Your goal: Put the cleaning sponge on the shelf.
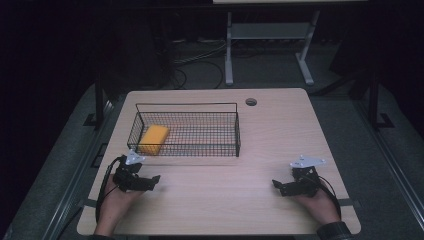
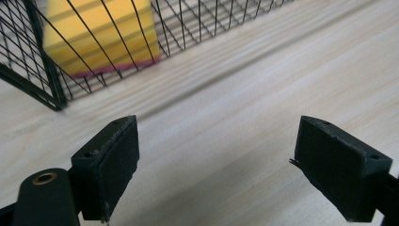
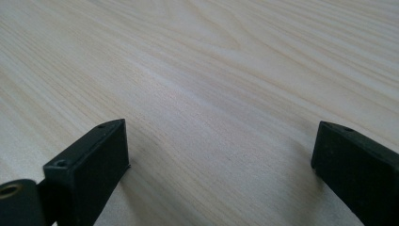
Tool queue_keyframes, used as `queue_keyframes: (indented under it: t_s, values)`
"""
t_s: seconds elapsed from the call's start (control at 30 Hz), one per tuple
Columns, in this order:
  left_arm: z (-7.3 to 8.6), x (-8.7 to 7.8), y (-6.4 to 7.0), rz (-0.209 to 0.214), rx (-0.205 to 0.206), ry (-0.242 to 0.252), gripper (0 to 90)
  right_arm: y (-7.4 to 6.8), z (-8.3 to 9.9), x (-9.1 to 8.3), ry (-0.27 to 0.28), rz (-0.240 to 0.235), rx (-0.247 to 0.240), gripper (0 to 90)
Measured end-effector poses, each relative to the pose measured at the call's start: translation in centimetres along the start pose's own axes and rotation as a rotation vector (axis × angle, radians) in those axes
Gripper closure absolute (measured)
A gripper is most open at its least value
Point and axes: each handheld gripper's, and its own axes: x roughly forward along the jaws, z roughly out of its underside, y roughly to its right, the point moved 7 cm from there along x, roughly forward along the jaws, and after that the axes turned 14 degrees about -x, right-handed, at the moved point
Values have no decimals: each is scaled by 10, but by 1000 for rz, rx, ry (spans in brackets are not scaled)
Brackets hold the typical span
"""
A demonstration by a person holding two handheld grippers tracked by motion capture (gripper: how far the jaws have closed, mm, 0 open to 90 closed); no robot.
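Left tool released, empty, jaws wide over the table; right tool likewise; yellow sponge ahead-left of left tool inside wire basket; judged light, soft, compressible; grip across its long sides.

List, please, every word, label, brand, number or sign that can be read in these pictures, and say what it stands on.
None: no readable text stands on the yellow sponge, the wire basket, the table, the left gripper or the right gripper.
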Motion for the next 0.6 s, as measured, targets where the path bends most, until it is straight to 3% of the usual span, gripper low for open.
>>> queue_keyframes:
  t_s: [0.37,0.6]
  values:
    - [19,11,3,-21,24,-35,137,0,0,0,0,1,1,37]
    - [23,15,5,35,-7,9,131,0,0,0,0,0,0,37]
